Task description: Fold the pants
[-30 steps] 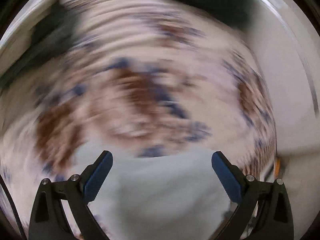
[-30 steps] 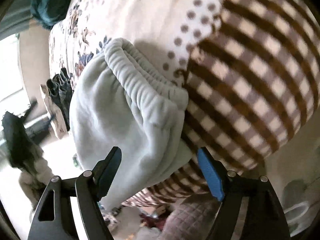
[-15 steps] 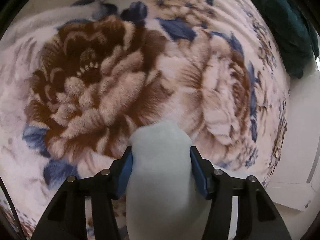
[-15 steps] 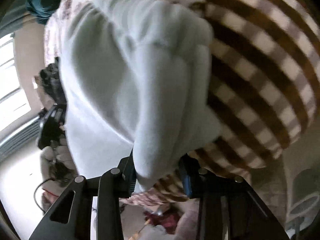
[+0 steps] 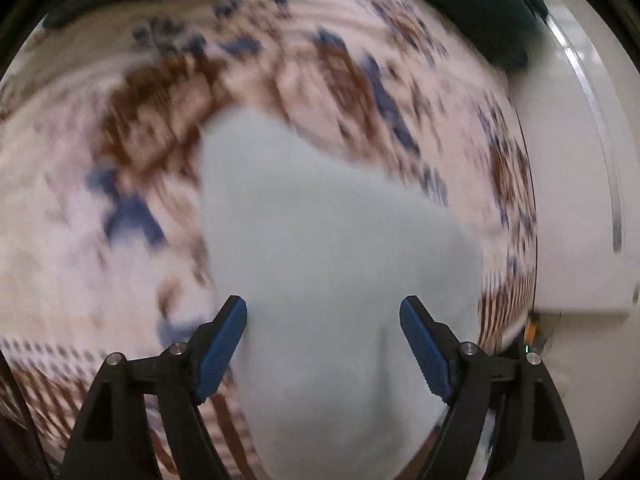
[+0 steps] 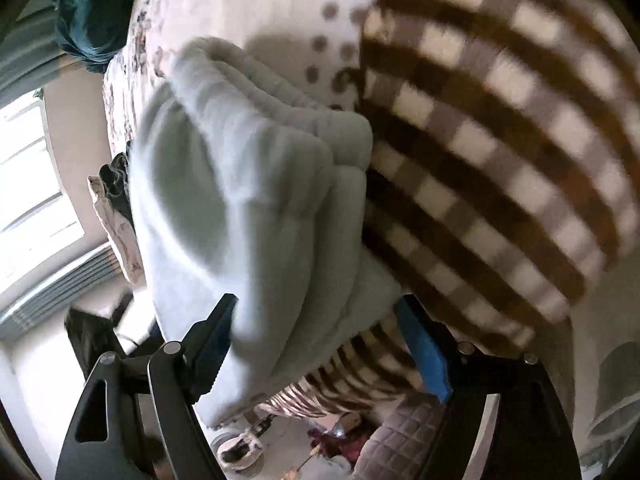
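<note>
The pale grey-blue pants (image 5: 320, 220) lie on a floral blanket (image 5: 120, 200). This view is blurred by motion. My left gripper (image 5: 322, 340) hangs over the cloth, its jaws opening, with fabric between the blue pads but not pinched. In the right wrist view the pants (image 6: 248, 200) show a gathered elastic waistband, bunched in folds at the bed's edge. My right gripper (image 6: 320, 344) straddles the lower fold. Its jaws are opening too, and the pads stand off the cloth.
A brown-and-white checked blanket (image 6: 500, 140) covers the bed to the right of the pants. A dark teal cushion (image 5: 472, 8) lies at the far end. A white wall (image 5: 568, 200) borders the bed. A window (image 6: 28, 184), a radiator (image 6: 60, 292) and floor clutter (image 6: 340, 440) are below.
Half a second ago both grippers were shut on folds of the pants; now both jaws have spread and the cloth is let go. The left view has swept across the blanket.
</note>
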Tool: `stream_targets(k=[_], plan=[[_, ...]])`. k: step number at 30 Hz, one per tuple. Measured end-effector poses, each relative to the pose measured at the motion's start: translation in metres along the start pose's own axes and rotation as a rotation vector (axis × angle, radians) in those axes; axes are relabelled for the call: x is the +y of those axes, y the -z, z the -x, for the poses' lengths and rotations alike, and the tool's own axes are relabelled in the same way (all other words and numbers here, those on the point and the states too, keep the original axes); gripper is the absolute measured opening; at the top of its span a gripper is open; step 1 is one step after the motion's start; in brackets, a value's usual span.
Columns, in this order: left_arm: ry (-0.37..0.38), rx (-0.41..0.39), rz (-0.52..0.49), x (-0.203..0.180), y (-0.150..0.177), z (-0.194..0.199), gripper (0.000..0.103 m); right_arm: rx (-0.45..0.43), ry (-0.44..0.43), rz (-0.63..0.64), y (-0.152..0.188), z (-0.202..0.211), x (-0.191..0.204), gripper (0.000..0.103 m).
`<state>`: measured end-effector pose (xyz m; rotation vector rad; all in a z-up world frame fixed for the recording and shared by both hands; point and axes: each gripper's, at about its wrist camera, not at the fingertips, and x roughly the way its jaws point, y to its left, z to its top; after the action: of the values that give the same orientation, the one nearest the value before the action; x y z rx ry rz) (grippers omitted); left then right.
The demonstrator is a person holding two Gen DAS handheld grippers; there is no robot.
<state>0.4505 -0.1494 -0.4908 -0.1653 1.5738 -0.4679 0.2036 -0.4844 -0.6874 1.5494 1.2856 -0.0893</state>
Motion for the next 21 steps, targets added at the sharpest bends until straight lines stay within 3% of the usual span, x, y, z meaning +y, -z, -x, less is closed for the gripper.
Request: stream_targets(k=[2, 4, 7, 10, 16, 21], plan=[[-0.123, 0.004, -0.074, -0.004, 0.022, -0.017, 0.079, 0.014, -0.023, 0.025, -0.003, -0.016, -0.003, 0.09], [-0.15, -0.002, -0.068, 0.012, 0.037, -0.03, 0.086, 0.026, 0.01, 0.052, -0.006, -0.026, -0.006, 0.09], [-0.066, 0.027, 0.045, 0.045, 0.041, -0.038, 0.099, 0.046, 0.019, 0.071, -0.007, -0.031, -0.011, 0.09], [0.029, 0.026, 0.069, 0.048, 0.035, -0.03, 0.099, 0.06, -0.001, 0.107, -0.009, -0.033, -0.011, 0.094], [0.277, -0.094, 0.165, 0.068, 0.016, -0.019, 0.099, 0.058, -0.21, 0.116, -0.02, -0.054, -0.023, 0.103], [0.359, -0.106, 0.243, 0.09, 0.0, -0.043, 0.1, 0.041, -0.328, 0.136, -0.017, -0.056, -0.017, 0.103]])
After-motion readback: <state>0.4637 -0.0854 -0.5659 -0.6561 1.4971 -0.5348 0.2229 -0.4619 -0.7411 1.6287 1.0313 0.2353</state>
